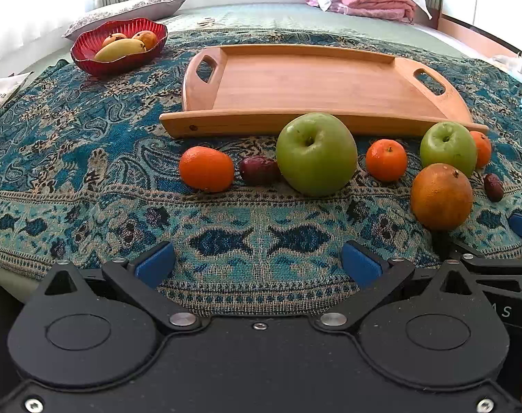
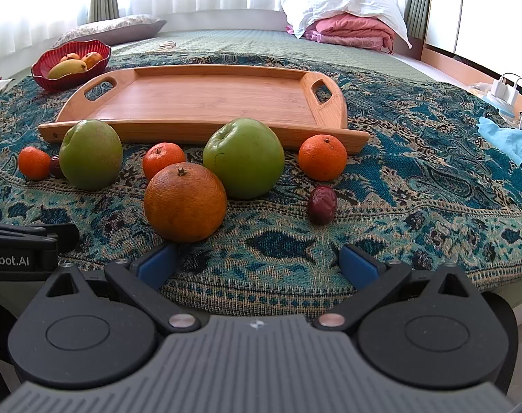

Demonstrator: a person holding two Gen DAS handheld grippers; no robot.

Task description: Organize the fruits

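My left gripper (image 1: 257, 263) is spread wide with nothing between its blue pads, low in the left wrist frame over a woven teal paisley cloth (image 1: 72, 144). At the upper left sits a ribbed red glass bowl (image 1: 85, 53) holding a yellow mango and two orange fruits, partly hidden behind its scalloped rim. Right of it, across the upper middle, lies a smooth bamboo tray (image 1: 295, 79) with cut-out handles, its floor bare. Along the tray's near edge the loose fruits run in a row: a dimpled mandarin (image 1: 206, 168), a wrinkled dark date (image 1: 259, 170) touching a glossy big green apple (image 1: 316, 153), a second mandarin (image 1: 386, 160), a smaller green apple (image 1: 448, 148) half covering a third mandarin (image 1: 482, 148), a large rough orange (image 1: 441, 196) nearest me, and another date (image 1: 494, 187) near the right edge. My right gripper (image 2: 257, 265) is likewise released and empty; in its view the orange (image 2: 185, 203) sits just beyond its left pad. Bare cloth lies between my fingers and the fruit row. The frame corners cut off the cloth's edges.
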